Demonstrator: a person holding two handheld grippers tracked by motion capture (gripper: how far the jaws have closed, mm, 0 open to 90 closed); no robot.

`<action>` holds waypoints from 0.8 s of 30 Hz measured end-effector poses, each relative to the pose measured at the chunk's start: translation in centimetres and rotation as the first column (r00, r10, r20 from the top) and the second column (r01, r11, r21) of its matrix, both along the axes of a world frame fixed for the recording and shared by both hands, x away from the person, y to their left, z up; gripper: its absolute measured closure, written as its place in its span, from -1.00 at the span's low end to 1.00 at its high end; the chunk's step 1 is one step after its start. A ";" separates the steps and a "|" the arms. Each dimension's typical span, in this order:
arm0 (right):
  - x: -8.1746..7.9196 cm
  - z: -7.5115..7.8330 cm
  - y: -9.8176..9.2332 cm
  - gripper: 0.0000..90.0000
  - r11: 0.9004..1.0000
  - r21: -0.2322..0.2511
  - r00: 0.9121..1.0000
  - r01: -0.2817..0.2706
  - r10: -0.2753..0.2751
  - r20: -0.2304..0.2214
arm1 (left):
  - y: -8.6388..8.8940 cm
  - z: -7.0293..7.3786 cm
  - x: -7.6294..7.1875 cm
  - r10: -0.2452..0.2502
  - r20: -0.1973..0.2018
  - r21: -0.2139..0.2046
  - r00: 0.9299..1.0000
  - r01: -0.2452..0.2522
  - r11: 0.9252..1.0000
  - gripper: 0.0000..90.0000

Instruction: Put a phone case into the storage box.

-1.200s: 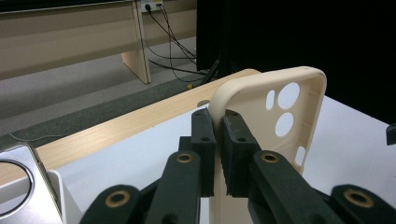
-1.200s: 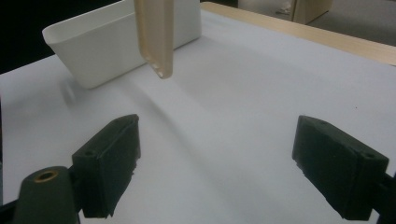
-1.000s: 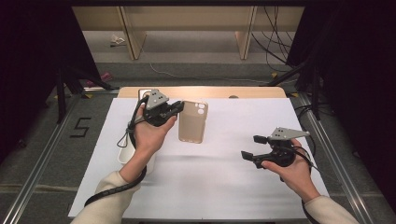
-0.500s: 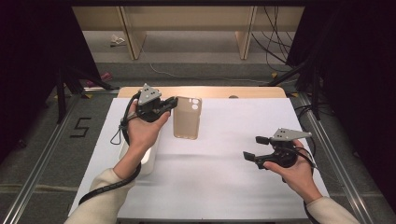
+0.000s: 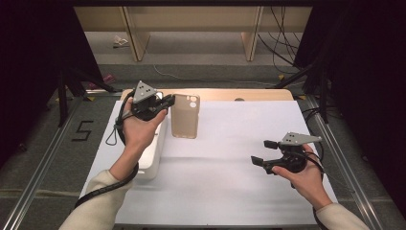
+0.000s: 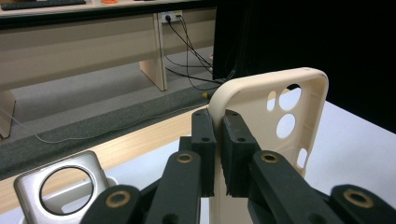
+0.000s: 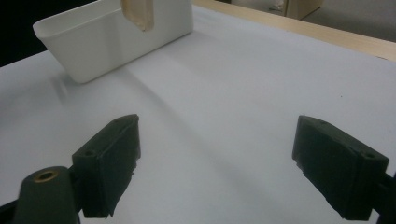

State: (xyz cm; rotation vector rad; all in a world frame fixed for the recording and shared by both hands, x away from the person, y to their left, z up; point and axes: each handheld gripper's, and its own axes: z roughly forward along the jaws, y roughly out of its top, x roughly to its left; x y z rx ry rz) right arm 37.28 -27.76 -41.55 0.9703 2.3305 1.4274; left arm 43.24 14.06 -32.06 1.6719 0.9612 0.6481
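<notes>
Case [image 5: 185, 116] is the thing being worked on: a tan phone case with round holes for the camera near its top. It hangs in the air over the far left part of the table [image 5: 230, 191], just past the white bin [image 5: 152, 160]. It does not touch the table.

The left gripper [image 5: 165, 102] holds it. In the left gripper view the two black jaws are pinched tight on the thin side wall of the case [image 6: 275, 116], close to a top corner. That thin edge is likely a good spot to hold, because the jaws can close on it from both sides. Held by one edge like this, the case can hang flat and show its open side.

Down by the jaws in that view sits a silver phone [image 6: 63, 184] with a big round ring on its back. It lies in the bin. I think the case is meant to go with this phone, so it helps to keep the case near it.

The right gripper [image 5: 262, 152] waits low over the near right part of the table. Its jaws stand wide apart with nothing between them. In the right gripper view, bare white table shows between the pads [image 7: 112, 163], and the bin [image 7: 116, 39] is farther off. This hand looks ready to help when it is needed.
</notes>
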 end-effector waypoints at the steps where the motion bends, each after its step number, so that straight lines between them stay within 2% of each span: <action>1: 0.0 0.0 0.0 -0.64 1.000 0.000 1.000 0.000 0.000 0.000 | 0.1 0.1 0.0 0.003 0.001 -0.001 1.000 -0.003 1.000 0.87; 24: -0.1 -0.1 -0.4 -0.64 1.000 -0.001 1.000 0.005 -0.005 -0.004 | 3.0 1.6 0.6 0.054 0.016 -0.011 0.998 -0.054 0.998 0.87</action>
